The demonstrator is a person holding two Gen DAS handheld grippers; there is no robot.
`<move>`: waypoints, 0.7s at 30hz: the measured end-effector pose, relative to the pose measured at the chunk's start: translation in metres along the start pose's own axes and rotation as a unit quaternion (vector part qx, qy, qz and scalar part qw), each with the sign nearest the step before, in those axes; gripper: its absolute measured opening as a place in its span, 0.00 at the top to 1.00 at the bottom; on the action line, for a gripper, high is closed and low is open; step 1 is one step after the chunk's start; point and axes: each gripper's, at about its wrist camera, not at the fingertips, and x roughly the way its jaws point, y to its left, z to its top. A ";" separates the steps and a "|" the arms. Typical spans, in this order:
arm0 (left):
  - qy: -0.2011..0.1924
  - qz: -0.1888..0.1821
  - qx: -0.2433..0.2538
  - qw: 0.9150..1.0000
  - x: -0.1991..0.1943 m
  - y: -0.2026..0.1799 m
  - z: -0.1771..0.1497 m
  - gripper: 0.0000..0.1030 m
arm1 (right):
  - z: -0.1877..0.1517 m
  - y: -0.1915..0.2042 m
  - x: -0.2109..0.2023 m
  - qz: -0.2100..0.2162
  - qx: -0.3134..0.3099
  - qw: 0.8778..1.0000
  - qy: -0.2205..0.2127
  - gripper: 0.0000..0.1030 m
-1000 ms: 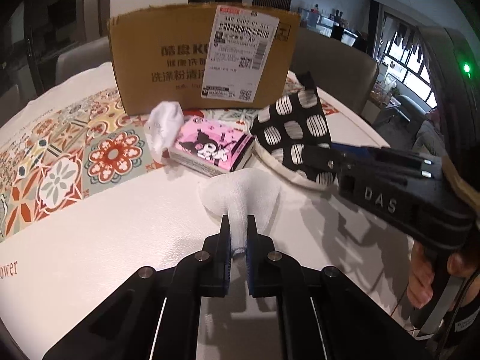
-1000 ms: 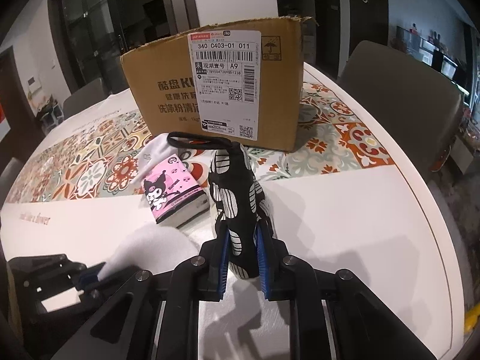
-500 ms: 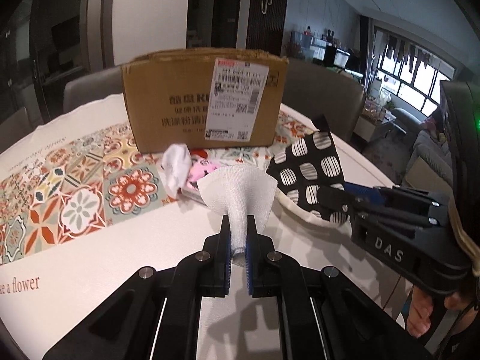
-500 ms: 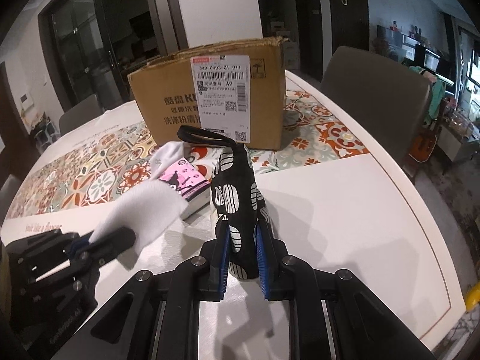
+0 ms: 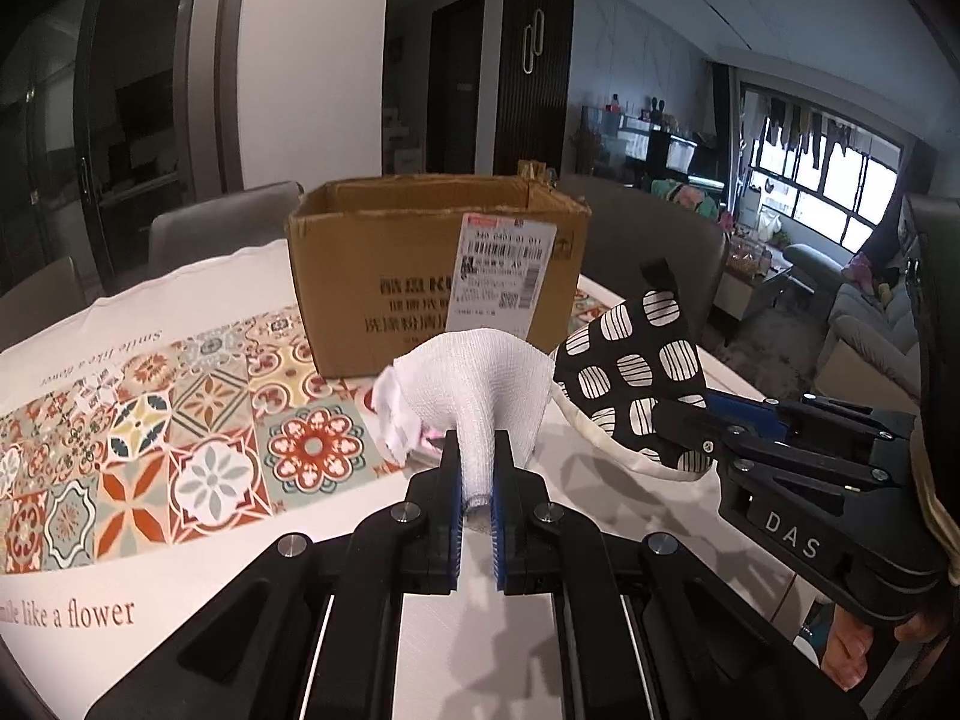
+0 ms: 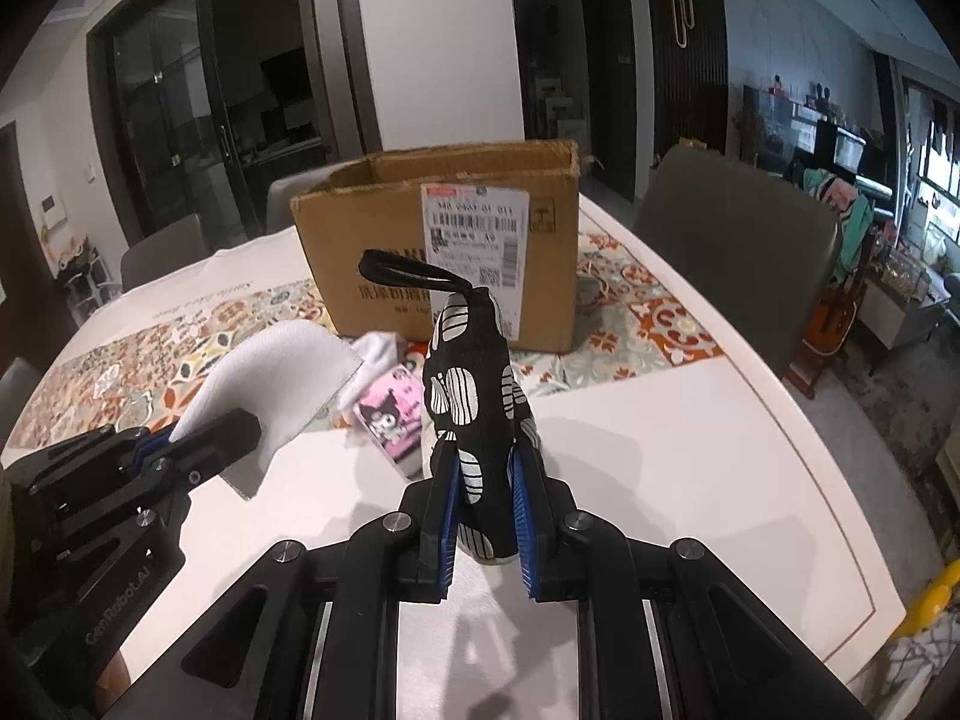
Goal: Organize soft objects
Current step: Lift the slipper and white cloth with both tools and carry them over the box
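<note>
My left gripper (image 5: 477, 468) is shut on a white gauze cloth (image 5: 486, 372), which fans out above the jaws, clear of the table. To its right my right gripper (image 6: 485, 480) is shut on a black oven mitt with white striped ovals (image 6: 474, 396); the same mitt (image 5: 636, 360) shows in the left wrist view. Both are held up in front of an open cardboard box (image 5: 432, 276) with a shipping label. On the table below lie a crumpled white cloth (image 6: 375, 360) and a pink tissue pack (image 6: 393, 414).
A patterned tile runner (image 5: 180, 438) covers the white table (image 6: 660, 468) under the box. Grey chairs (image 6: 732, 252) stand around the far side. A person's hand (image 5: 852, 648) grips the right tool's handle. The table edge curves away at the right.
Both grippers have risen, lifting the gauze cloth and the mitt off the table. The box top opening has come into view, and the tissue pack is now mostly hidden behind the gauze.
</note>
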 end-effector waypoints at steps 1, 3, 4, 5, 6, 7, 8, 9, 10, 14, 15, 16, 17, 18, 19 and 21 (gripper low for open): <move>-0.003 0.000 0.000 1.000 -0.002 0.002 0.002 0.91 | 0.003 0.003 -0.002 0.000 -0.002 1.000 -0.005 0.83; -0.011 0.002 0.001 1.000 -0.004 0.004 0.006 0.91 | 0.007 0.005 -0.005 -0.001 -0.003 1.000 -0.011 0.83; -0.015 0.002 0.000 1.000 -0.006 0.006 0.009 0.91 | 0.010 0.008 -0.007 -0.001 -0.003 1.000 -0.016 0.83; -0.017 0.000 -0.001 1.000 -0.006 0.007 0.011 0.91 | 0.012 0.009 -0.008 -0.002 -0.003 1.000 -0.019 0.83; -0.022 0.000 -0.001 1.000 -0.007 0.009 0.015 0.91 | 0.015 0.011 -0.010 -0.002 -0.005 1.000 -0.023 0.83; -0.027 0.001 -0.001 1.000 -0.008 0.011 0.018 0.91 | 0.018 0.012 -0.011 -0.004 -0.005 1.000 -0.027 0.83; -0.032 0.003 0.000 0.999 -0.010 0.013 0.021 0.91 | 0.020 0.013 -0.012 -0.007 -0.006 0.999 -0.033 0.83; -0.036 0.004 0.001 0.999 -0.011 0.014 0.024 0.91 | 0.023 0.014 -0.014 -0.010 -0.007 0.999 -0.039 0.83; -0.040 0.004 0.002 0.999 -0.012 0.015 0.027 0.91 | 0.027 0.016 -0.015 -0.012 -0.009 0.999 -0.044 0.83; -0.056 0.003 0.002 0.998 -0.017 0.020 0.039 0.91 | 0.039 0.018 -0.021 -0.011 -0.005 0.998 -0.064 0.83; -0.060 0.003 0.003 0.998 -0.018 0.021 0.042 0.91 | 0.042 0.019 -0.023 -0.010 -0.003 0.998 -0.070 0.83; -0.064 0.004 0.004 0.998 -0.019 0.021 0.045 0.91 | 0.045 0.019 -0.024 -0.008 -0.003 0.997 -0.073 0.83; -0.070 0.005 0.005 0.998 -0.020 0.022 0.049 0.91 | 0.048 0.019 -0.025 -0.007 -0.001 0.997 -0.078 0.83; -0.072 0.005 0.005 0.997 -0.021 0.023 0.051 0.91 | 0.050 0.019 -0.026 -0.007 -0.001 0.997 -0.081 0.83; -0.076 0.005 0.006 0.997 -0.022 0.023 0.054 0.91 | 0.053 0.020 -0.027 -0.006 -0.002 0.996 -0.086 0.83; -0.083 0.007 0.008 0.996 -0.023 0.023 0.059 0.91 | 0.058 0.020 -0.028 -0.006 -0.002 0.996 -0.092 0.83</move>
